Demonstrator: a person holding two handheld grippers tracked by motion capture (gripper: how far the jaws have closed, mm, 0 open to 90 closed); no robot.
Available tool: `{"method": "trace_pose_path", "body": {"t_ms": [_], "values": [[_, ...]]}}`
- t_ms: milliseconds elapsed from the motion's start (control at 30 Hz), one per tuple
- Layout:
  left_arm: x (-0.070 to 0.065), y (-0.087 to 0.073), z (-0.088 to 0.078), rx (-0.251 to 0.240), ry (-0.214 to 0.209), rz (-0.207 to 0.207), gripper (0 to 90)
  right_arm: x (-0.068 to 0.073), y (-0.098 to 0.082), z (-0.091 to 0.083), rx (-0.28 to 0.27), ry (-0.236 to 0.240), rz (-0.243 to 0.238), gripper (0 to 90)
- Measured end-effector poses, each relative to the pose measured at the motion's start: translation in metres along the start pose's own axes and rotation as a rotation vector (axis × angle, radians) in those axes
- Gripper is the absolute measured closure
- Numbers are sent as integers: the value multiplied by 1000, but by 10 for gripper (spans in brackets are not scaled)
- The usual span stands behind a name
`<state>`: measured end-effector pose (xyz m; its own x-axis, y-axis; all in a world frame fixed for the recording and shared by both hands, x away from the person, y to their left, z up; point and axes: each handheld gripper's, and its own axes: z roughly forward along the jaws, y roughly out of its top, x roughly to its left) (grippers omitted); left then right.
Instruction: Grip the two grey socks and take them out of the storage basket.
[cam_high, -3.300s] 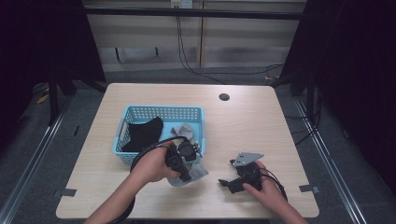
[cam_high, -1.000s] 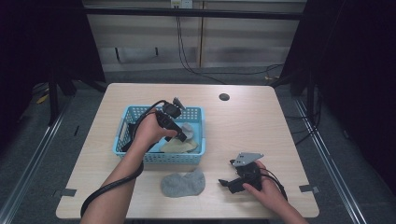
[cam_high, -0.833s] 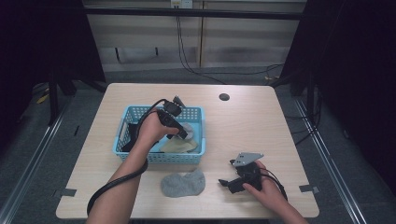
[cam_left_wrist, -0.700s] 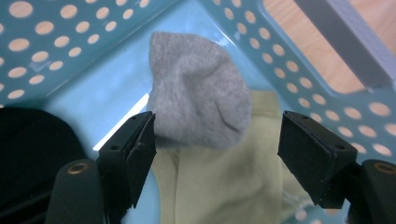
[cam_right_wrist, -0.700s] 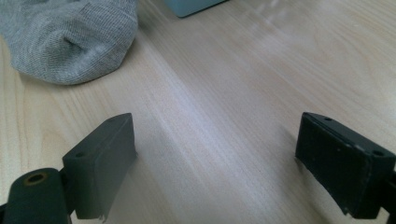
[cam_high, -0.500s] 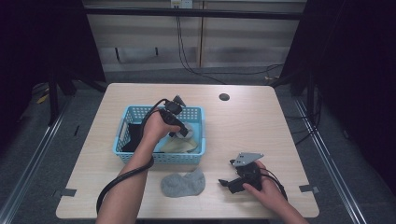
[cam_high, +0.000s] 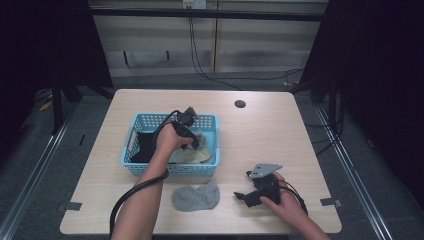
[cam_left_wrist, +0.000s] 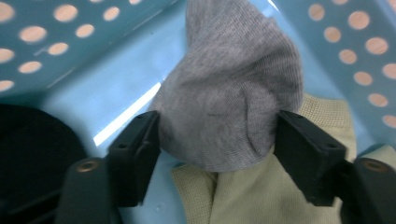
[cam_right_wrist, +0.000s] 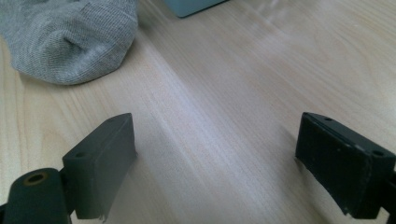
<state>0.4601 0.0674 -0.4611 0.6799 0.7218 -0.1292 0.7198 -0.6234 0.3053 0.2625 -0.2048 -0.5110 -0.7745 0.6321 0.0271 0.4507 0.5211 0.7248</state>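
a: state the left gripper (cam_left_wrist: 217, 140) condition.

b: in the left gripper view its two black jaws bracket a bunched grey sock (cam_left_wrist: 229, 93) and have just been closing. both pads meet the fabric at its sides, so the sock is gripped, with the jaws kept fairly wide by the bulk of cloth.

a: location of that sock?

b: inside the blue perforated basket (cam_high: 131, 141), right half, lying partly over a beige sock (cam_left_wrist: 261, 196). a black garment (cam_high: 145, 147) fills the left half of the basket.

a: orientation and long axis?

b: in the left gripper view the long axis runs straight away from the jaws; the rounded end sits between the pads and the rest extends toward the basket wall. whether that rounded end is the toe or the heel probably cannot be settled, since the view is close and soft.

a: right gripper (cam_high: 252, 192)?

b: jaws wide apart, nothing between them. it rests low at the near right of the table, with a second grey sock (cam_high: 196, 196) lying flat just to its left, long axis left to right.

a: surface and room?

b: light wood-grain table (cam_high: 280, 130) with a round cable hole (cam_high: 240, 104) at the far side. grey floor, dark curtains left and right, cables hanging on the far wall.
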Motion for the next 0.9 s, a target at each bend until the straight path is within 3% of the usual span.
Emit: {"method": "trace_pose_path", "body": {"t_ms": [100,233,267,367,567,767,900], "values": [[-2,1,3,29,2,7,425,0,0,0,0,0,0,115],[-6,5,-6,65,24,-2,741,0,0,0,0,0,0,116],[-6,5,-6,65,24,-2,759,0,0,0,0,0,0,116],[-9,7,-14,81,36,22,779,0,0,0,0,0,0,116],[-11,5,-41,79,-4,56,783,0,0,0,-1,2,0,116],[-17,4,-60,88,-22,105,783,0,0,0,0,1,-2,116],[-19,4,-69,92,-25,110,782,0,0,0,0,0,-2,116]]}}
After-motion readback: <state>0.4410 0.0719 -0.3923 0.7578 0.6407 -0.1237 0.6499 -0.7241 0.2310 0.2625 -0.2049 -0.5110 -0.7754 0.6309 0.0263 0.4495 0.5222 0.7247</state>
